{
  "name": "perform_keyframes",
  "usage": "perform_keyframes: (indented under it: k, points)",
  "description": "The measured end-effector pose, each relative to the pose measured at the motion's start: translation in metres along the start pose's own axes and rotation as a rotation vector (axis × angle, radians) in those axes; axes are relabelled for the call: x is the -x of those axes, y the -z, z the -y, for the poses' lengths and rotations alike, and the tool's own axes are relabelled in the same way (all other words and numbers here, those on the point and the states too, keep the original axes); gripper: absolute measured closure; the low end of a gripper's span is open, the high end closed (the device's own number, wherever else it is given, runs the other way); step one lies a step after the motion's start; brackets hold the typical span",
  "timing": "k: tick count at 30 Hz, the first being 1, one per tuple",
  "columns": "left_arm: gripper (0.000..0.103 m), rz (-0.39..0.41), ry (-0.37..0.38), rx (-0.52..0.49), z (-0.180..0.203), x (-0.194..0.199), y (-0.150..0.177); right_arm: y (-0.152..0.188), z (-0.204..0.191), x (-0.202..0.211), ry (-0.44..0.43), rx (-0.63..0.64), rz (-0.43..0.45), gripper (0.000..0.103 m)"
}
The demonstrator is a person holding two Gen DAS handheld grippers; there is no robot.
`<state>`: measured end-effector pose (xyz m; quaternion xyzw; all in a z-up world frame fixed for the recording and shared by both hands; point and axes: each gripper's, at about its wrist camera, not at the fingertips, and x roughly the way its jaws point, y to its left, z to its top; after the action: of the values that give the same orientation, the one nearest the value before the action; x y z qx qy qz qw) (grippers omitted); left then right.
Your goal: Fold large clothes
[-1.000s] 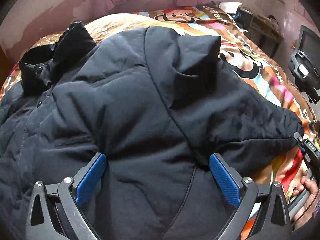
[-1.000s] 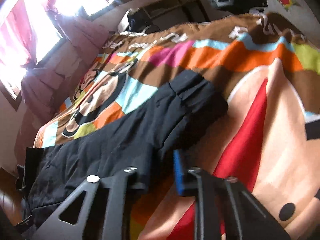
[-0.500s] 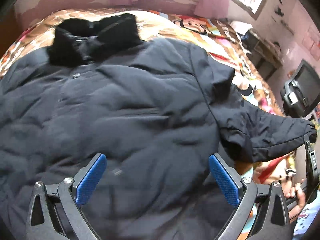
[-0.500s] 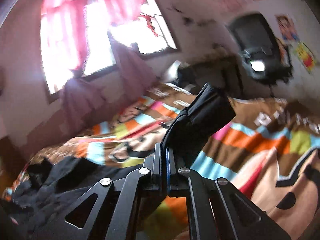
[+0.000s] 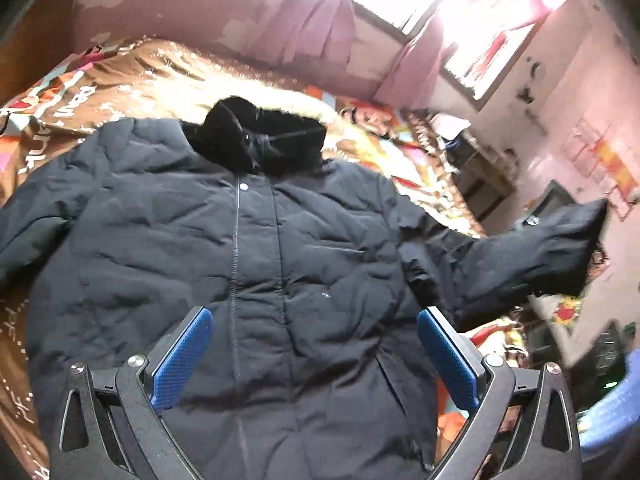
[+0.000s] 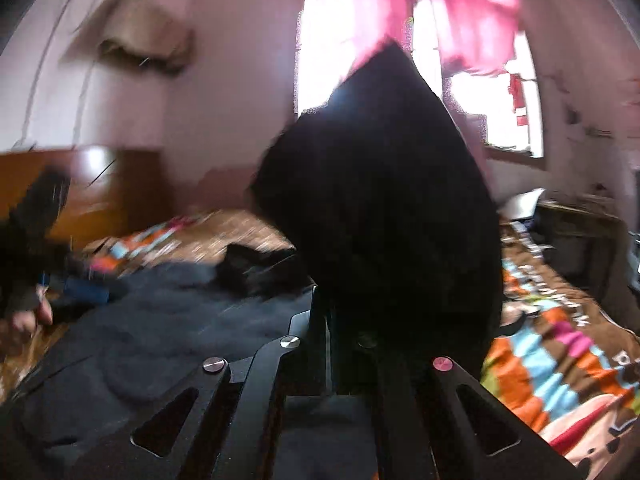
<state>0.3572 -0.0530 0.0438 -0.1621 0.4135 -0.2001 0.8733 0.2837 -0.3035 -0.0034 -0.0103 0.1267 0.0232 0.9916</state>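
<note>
Bed (image 5: 120,80): jacket (image 5: 280,260) under spread left claw (image 5: 316,356); right claw (image 6: 340,344) pinches sleeve (image 6: 380,200).

Pink walls (image 5: 168,12) with peeling patches are seen behind a bed covered by a colourful cartoon blanket (image 5: 120,76). Bright windows (image 6: 492,104) are hung with pink curtains (image 6: 408,4). A wooden headboard (image 6: 104,188) is lit.

A cartoon-print bedspread (image 5: 132,80) in brown, orange and blue covers the bed. Pink curtains (image 6: 420,12) hang over a bright window (image 5: 492,52). A wooden headboard (image 6: 100,192) stands against the wall. The dark shape at right may be a desk (image 5: 480,176).
</note>
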Motion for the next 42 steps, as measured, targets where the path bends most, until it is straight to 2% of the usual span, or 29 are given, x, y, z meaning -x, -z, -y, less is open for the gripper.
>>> perform_keyframes:
  k: [4, 7, 10, 12, 14, 15, 17, 18, 21, 23, 25, 26, 27, 28, 29, 30, 32, 33, 34, 36, 37, 40, 42]
  points:
    - [0.001, 0.031, 0.067, 0.029, -0.023, 0.024, 0.015, 0.033, -0.055, -0.005, -0.128, 0.051, -0.135, 0.101]
    - [0.001, 0.026, 0.102, 0.065, -0.043, 0.022, 0.028, 0.056, -0.081, -0.007, -0.171, 0.108, -0.213, 0.101]
    - [0.001, -0.021, 0.087, 0.106, -0.062, 0.003, 0.042, 0.079, -0.092, -0.007, -0.184, 0.129, -0.291, 0.099]
    - [0.001, -0.053, 0.071, 0.126, -0.073, -0.014, 0.051, 0.095, -0.094, -0.01, -0.157, 0.114, -0.353, 0.089]
    - [0.001, -0.088, 0.071, 0.154, -0.084, -0.031, 0.058, 0.121, -0.088, -0.009, -0.182, 0.063, -0.461, 0.053]
    - [0.001, -0.104, 0.074, 0.168, -0.089, -0.038, 0.061, 0.133, -0.084, -0.002, -0.214, 0.027, -0.486, 0.047]
    - [0.001, -0.131, 0.096, 0.197, -0.095, -0.049, 0.069, 0.143, -0.078, 0.022, -0.232, -0.008, -0.445, 0.034]
    - [0.001, -0.14, 0.112, 0.21, -0.096, -0.053, 0.072, 0.144, -0.074, 0.034, -0.229, -0.009, -0.419, 0.031]
    - [0.001, -0.146, 0.142, 0.208, -0.089, -0.062, 0.078, 0.137, -0.061, 0.051, -0.186, -0.025, -0.369, 0.029]
    - [0.001, -0.128, 0.103, 0.175, -0.08, -0.069, 0.075, 0.122, -0.056, 0.047, -0.136, -0.052, -0.341, 0.028]
    - [0.002, -0.105, 0.055, 0.131, -0.071, -0.08, 0.067, 0.123, -0.042, 0.049, -0.087, -0.094, -0.319, 0.028]
    - [0.005, -0.106, 0.032, 0.1, -0.068, -0.086, 0.062, 0.125, -0.037, 0.046, -0.066, -0.117, -0.317, 0.028]
    - [0.02, -0.129, 0.012, 0.062, -0.064, -0.095, 0.059, 0.126, -0.03, 0.047, -0.05, -0.149, -0.316, 0.028]
    - [0.049, -0.185, -0.008, 0.019, -0.061, -0.108, 0.057, 0.121, -0.035, 0.037, -0.043, -0.168, -0.316, 0.028]
    - [0.059, -0.245, -0.011, -0.01, -0.059, -0.12, 0.057, 0.121, -0.03, 0.033, -0.035, -0.189, -0.315, 0.028]
    - [0.062, -0.271, -0.012, -0.016, -0.059, -0.125, 0.058, 0.122, -0.025, 0.035, -0.031, -0.203, -0.313, 0.028]
    - [0.064, -0.275, 0.003, -0.029, -0.058, -0.126, 0.058, 0.127, -0.022, 0.029, -0.029, -0.217, -0.314, 0.028]
    - [0.073, -0.271, 0.003, -0.034, -0.058, -0.124, 0.057, 0.129, -0.023, 0.025, -0.027, -0.22, -0.318, 0.028]
    - [0.093, -0.262, -0.004, -0.039, -0.058, -0.121, 0.056, 0.129, -0.025, 0.02, -0.024, -0.22, -0.323, 0.028]
    - [0.096, -0.216, -0.012, -0.051, -0.058, -0.109, 0.054, 0.133, -0.026, 0.016, -0.02, -0.218, -0.327, 0.028]
    - [0.097, -0.163, -0.035, -0.064, -0.055, -0.099, 0.052, 0.132, -0.027, 0.014, -0.019, -0.216, -0.328, 0.028]
    - [0.098, 0.0, -0.176, -0.203, -0.037, -0.069, 0.046, 0.121, -0.025, 0.016, -0.002, -0.206, -0.311, 0.028]
    - [0.098, 0.095, -0.224, -0.279, -0.029, -0.049, 0.038, 0.111, -0.02, 0.017, 0.018, -0.2, -0.293, 0.028]
